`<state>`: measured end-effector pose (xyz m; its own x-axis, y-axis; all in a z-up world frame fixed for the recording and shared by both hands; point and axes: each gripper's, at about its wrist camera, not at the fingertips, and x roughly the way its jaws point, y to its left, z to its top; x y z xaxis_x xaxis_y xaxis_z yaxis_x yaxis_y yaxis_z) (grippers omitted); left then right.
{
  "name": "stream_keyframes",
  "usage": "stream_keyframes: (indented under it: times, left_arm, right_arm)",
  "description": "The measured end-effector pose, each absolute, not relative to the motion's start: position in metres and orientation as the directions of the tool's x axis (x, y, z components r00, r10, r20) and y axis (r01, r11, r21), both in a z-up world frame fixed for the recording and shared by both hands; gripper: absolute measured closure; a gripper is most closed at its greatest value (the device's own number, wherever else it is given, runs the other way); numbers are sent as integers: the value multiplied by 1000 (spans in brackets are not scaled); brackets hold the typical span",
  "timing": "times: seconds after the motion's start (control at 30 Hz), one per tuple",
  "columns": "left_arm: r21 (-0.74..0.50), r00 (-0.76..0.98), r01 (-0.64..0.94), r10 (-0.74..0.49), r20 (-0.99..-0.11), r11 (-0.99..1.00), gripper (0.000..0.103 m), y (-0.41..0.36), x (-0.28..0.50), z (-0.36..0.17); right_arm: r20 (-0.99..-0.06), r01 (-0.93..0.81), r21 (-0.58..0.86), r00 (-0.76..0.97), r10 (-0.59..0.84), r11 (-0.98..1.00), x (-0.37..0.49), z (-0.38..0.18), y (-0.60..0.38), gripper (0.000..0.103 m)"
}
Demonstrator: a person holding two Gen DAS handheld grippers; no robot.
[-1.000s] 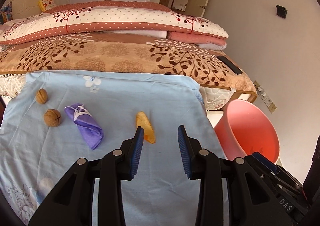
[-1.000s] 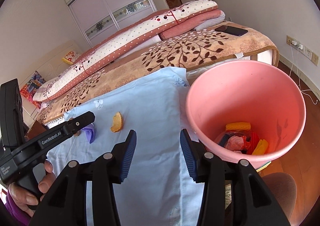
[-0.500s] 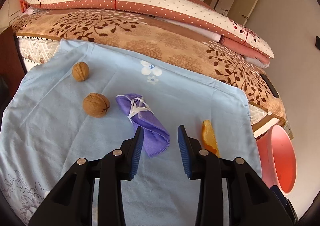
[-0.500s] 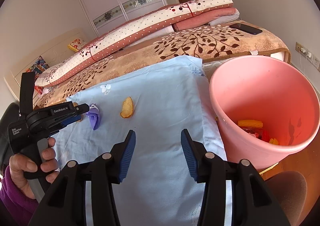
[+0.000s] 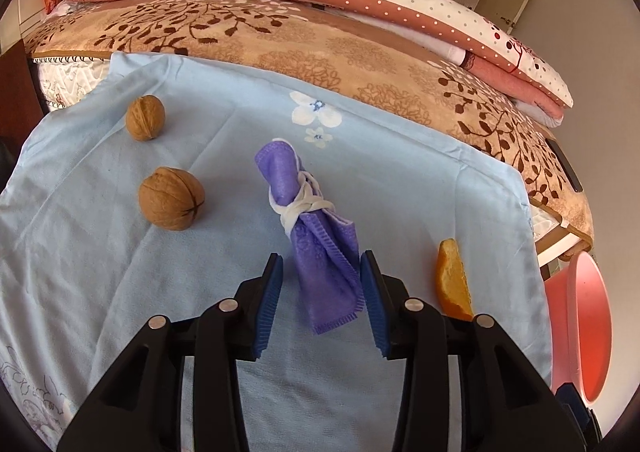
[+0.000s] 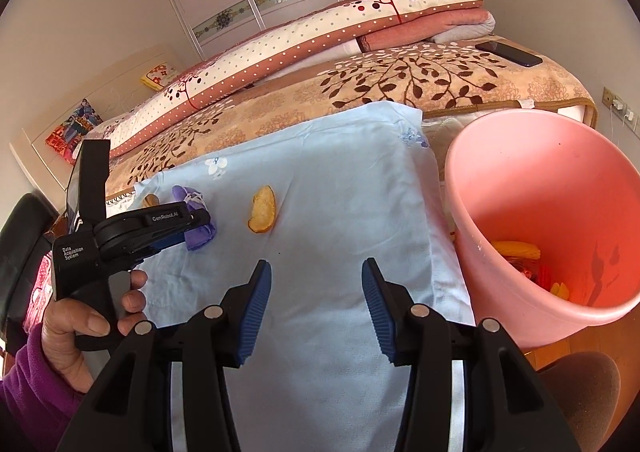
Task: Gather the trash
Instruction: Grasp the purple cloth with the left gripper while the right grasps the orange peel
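On your sheet (image 5: 400, 188): 2 walnuts (image 5: 171, 204) left of the cloth roll (image 5: 316, 236), orange slice (image 5: 452, 284) right of it, bucket (image 6: 520, 180) beyond the sheet's right edge.

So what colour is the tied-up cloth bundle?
Purple bundle tied with white string; the left wrist view shows it best.

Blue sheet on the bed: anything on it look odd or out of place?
Yes. Litter lies on the blue sheet: two walnuts, a purple cloth bundle tied with white string, and an orange peel. Nothing is spilled or damaged.
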<state>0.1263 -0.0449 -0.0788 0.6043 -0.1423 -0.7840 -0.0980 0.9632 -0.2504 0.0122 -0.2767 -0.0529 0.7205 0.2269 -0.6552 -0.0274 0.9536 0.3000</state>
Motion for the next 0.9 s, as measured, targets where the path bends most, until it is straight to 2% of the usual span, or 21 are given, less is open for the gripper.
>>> stream_keyframes:
  times: [0.17,0.2,0.27,0.37,0.9]
  left_arm:
    - [-286,621,-71,-182,-763,956,63,-38,124,-80]
    - [-288,627,-65,-185,-757,955,67,-36,123,-78]
    - [-290,633,-52,-193,-749,956,70,-34,121,-75]
    - [-304,639,-40,-209,-740,952,74,-28,118,-70]
    - [-304,688,62,-261,-677,951,76,-6,84,-47]
  right_arm:
    - [-658,-47,281,717,228,959,27,-49,-266,56]
    - [-661,-51,282,714,233,958,31,-49,-263,56]
    - [-666,-57,290,704,245,955,40,-49,-258,45]
    - [-670,-76,288,697,258,955,52,-49,-245,45]
    - [-745,-99,229,623,240,968,113,-83,-200,45]
